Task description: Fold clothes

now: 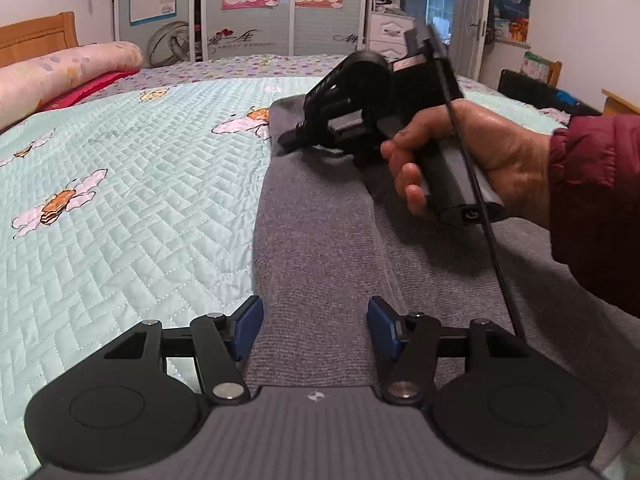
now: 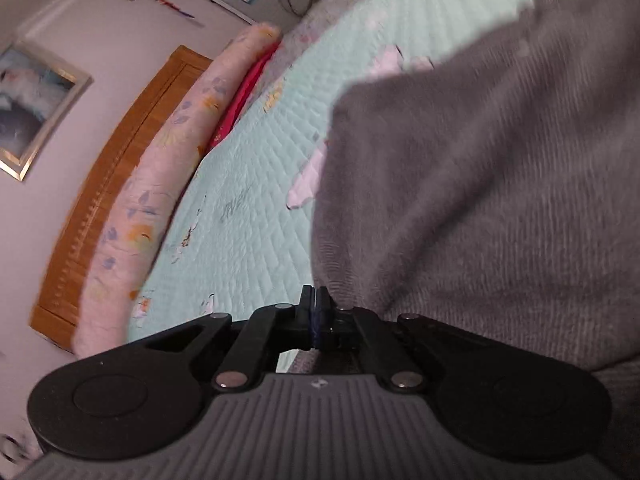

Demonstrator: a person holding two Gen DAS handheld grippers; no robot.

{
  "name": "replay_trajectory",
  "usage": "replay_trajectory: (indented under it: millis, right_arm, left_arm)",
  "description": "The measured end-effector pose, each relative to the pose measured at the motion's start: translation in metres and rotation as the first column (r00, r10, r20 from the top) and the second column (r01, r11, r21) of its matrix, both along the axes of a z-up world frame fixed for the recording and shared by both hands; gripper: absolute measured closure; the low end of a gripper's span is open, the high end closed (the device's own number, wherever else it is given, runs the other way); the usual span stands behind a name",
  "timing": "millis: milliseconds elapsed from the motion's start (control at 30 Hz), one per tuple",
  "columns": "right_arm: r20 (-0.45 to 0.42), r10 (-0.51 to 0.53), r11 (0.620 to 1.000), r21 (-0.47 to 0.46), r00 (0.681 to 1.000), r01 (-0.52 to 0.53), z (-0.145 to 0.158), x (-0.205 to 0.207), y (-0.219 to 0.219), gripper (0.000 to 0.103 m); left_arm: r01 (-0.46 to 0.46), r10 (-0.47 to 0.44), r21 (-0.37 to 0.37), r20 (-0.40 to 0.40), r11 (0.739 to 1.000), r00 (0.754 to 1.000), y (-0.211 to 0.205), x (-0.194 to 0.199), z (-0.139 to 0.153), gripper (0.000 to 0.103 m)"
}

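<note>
garment: grey knit (image 1: 320, 248) lies on the quilt (image 1: 132, 200), long strip running away from me; a panel looks laid over the body along a lengthwise edge, so I read it as partly folded, can't say how far.
left claw: my left gripper (image 1: 316, 328) has its blue pads spread wide, low over the near end of the knit, holding nothing.
right claw: my right gripper (image 2: 316, 312) has pads pressed together; in its own view grey cloth (image 2: 480, 200) sits right against the tips, but I cannot tell if any fabric is pinched. From the left view it sits tilted at the far left edge of the knit, hand (image 1: 472, 160) around the handle.
risk 1: if the right pinch holds only one layer, lifting would peel the laid panel open.
risk 2: if it holds nothing, the pull comes up bare and the edge stays where it is.
risk 3: left claw isn't pinning the near end, so a far-end pull could drag the whole knit across the slick quilt and skew the fold line.
risk 4: the cable (image 1: 492, 240) hangs over the cloth and may snag it.
blur: right view smeared, so contact is unclear.
</note>
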State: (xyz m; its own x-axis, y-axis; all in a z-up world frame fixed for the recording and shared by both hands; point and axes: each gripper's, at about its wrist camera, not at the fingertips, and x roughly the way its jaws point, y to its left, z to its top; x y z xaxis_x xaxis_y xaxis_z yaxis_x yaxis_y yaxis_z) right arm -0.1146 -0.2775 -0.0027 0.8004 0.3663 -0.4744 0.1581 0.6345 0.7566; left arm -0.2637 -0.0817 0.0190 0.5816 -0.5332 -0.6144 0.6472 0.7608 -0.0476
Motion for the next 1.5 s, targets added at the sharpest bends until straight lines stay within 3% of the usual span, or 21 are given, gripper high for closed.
replay_trajectory:
  millis: [33, 167, 200, 233, 267, 400, 533, 767, 800, 833, 867, 967, 1133, 1233, 1367, 1500]
  right_arm:
    - [-0.008, 0.004, 1.0, -0.002, 1.0, -0.004, 0.003, -0.014, 0.005, 0.096]
    - [-0.046, 0.02, 1.0, -0.001, 0.999, -0.02, 0.013, -0.074, 0.026, 0.094]
    - [-0.055, 0.024, 1.0, 0.0, 0.998, -0.024, 0.016, -0.089, 0.031, 0.091]
    - [-0.064, 0.028, 1.0, 0.0, 0.998, -0.028, 0.018, -0.103, 0.037, 0.079]
    - [-0.074, 0.032, 0.999, 0.0, 0.997, -0.032, 0.021, -0.118, 0.042, 0.076]
    - [-0.13, 0.043, 0.999, 0.007, 0.991, -0.043, 0.025, -0.178, 0.066, 0.074]
    - [-0.147, 0.05, 0.995, 0.089, 0.988, -0.037, 0.012, -0.226, 0.096, 0.072]
    - [-0.137, 0.074, 0.995, 0.078, 0.988, -0.064, 0.008, -0.222, 0.121, 0.072]
    - [-0.132, 0.082, 0.995, 0.067, 0.988, -0.074, 0.011, -0.223, 0.123, 0.078]
    - [-0.128, 0.083, 0.996, 0.049, 0.988, -0.077, 0.011, -0.225, 0.126, 0.098]
    - [-0.121, 0.069, 0.996, 0.063, 0.99, -0.062, 0.011, -0.229, 0.124, 0.1]
    - [-0.102, 0.027, 0.993, 0.113, 0.994, -0.015, 0.009, -0.24, 0.117, 0.101]
    - [-0.113, -0.015, 0.998, 0.061, 0.994, 0.022, 0.006, -0.253, 0.111, 0.101]
    - [-0.097, -0.007, 0.985, 0.174, 0.995, 0.024, -0.01, -0.251, 0.105, 0.101]
    - [-0.07, 0.013, 0.976, 0.219, 0.997, 0.003, -0.016, -0.253, 0.105, 0.1]
    - [-0.074, 0.017, 0.983, 0.185, 0.997, -0.002, -0.011, -0.254, 0.107, 0.1]
  left_arm:
    - [0.007, -0.007, -0.034, -0.019, 0.999, 1.0, 0.007, 0.001, 0.004, 0.044]
    - [-0.05, 0.03, -0.225, -0.091, 0.973, 0.995, 0.051, 0.005, 0.026, 0.044]
    - [-0.07, 0.048, -0.243, -0.093, 0.967, 0.994, 0.06, 0.006, 0.03, 0.044]
    - [-0.084, 0.064, -0.246, -0.088, 0.966, 0.994, 0.067, 0.007, 0.033, 0.044]
    - [-0.094, 0.075, -0.248, -0.085, 0.964, 0.994, 0.073, 0.007, 0.035, 0.044]
    - [-0.096, 0.075, -0.218, -0.106, 0.971, 0.992, 0.083, 0.008, 0.034, 0.044]
    - [-0.062, 0.041, -0.172, -0.123, 0.983, 0.992, 0.078, -0.001, 0.025, 0.044]
    - [-0.022, 0.005, -0.14, -0.124, 0.99, 0.992, 0.067, -0.008, 0.014, 0.044]
    - [-0.017, -0.001, -0.14, -0.122, 0.99, 0.993, 0.066, -0.01, 0.014, 0.043]
    - [-0.011, -0.005, -0.138, -0.119, 0.99, 0.993, 0.065, -0.011, 0.014, 0.043]
    - [-0.008, -0.007, -0.129, -0.114, 0.992, 0.993, 0.064, -0.012, 0.014, 0.043]
    - [0.002, -0.014, -0.124, -0.096, 0.992, 0.995, 0.063, -0.016, 0.016, 0.043]
    - [0.006, -0.014, -0.098, -0.077, 0.995, 0.997, 0.06, -0.017, 0.017, 0.043]
    - [-0.003, 0.001, -0.074, -0.021, 0.997, 1.0, 0.058, -0.02, 0.024, 0.043]
    - [0.052, -0.05, -0.103, 0.03, 0.993, 0.998, 0.045, -0.02, 0.038, 0.043]
    - [0.07, -0.071, -0.008, -0.01, 0.997, 0.997, 0.018, -0.009, 0.019, 0.043]
